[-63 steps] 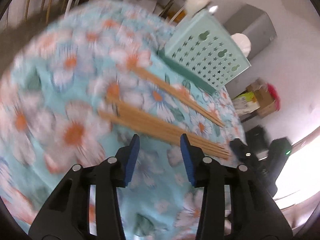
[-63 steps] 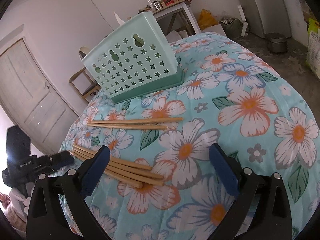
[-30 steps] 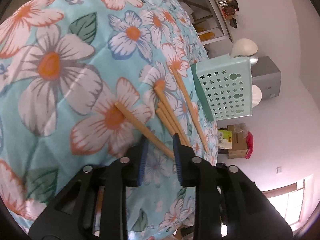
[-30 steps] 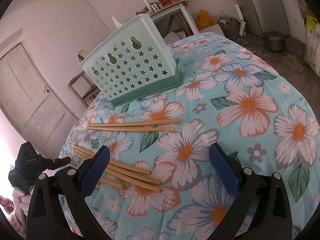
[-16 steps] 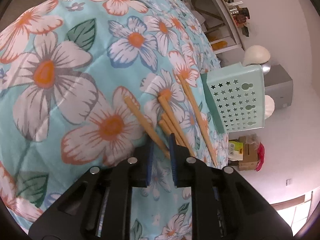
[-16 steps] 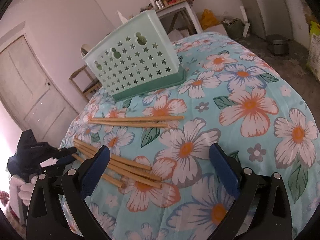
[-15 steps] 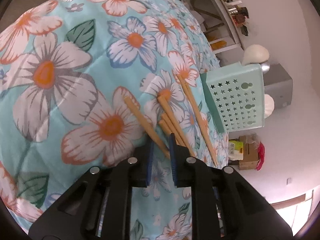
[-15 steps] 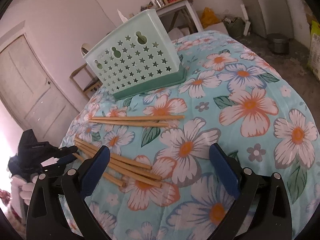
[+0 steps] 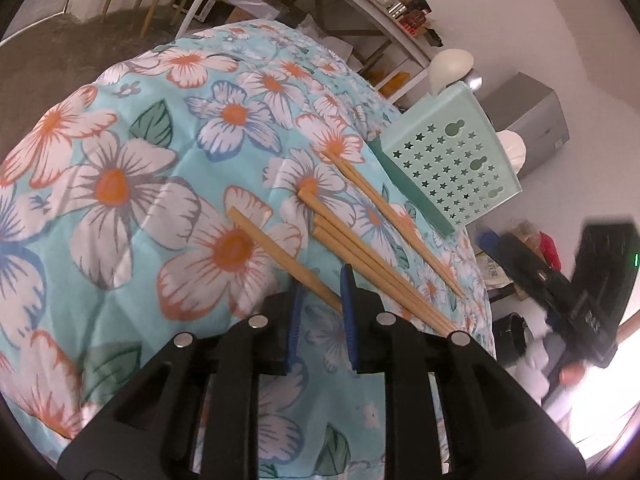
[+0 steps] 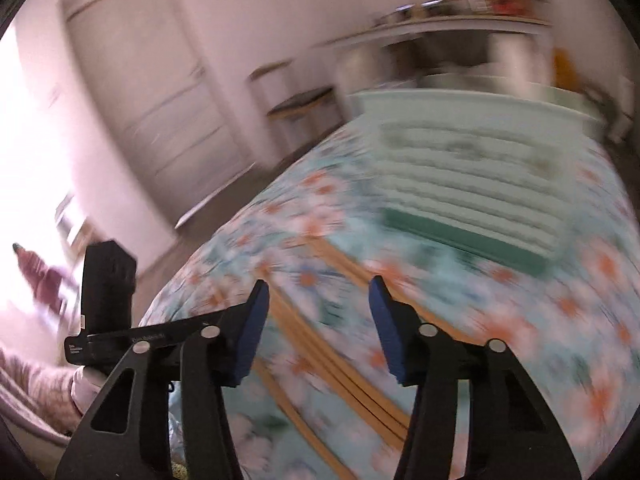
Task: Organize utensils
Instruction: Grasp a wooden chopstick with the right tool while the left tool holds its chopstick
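Several wooden chopsticks lie on the flowered cloth. One chopstick [image 9: 276, 248] runs slantwise between the blue pads of my left gripper [image 9: 322, 280]. Both pads touch it, though the jaws are opening slightly. A bundle of three chopsticks [image 9: 372, 264] lies beside it, and a pair [image 9: 392, 216] lies nearer the mint star-holed basket [image 9: 448, 160]. The right wrist view is smeared by motion. There my right gripper [image 10: 318, 284] hangs over blurred chopsticks [image 10: 328, 364], its jaws closing with nothing between them. The basket [image 10: 472, 184] stands behind.
The cloth-covered table [image 9: 120, 184] falls away at its rounded edges. A wooden shelf rack [image 9: 360, 12] and a grey cabinet [image 9: 532, 120] stand behind the basket. The left tool's black camera block [image 10: 106, 280] and a hand sit at the left, by a door [image 10: 152, 92].
My right gripper has swung left over the chopsticks and its jaws have narrowed a lot. The left gripper has rolled and shut onto one chopstick.
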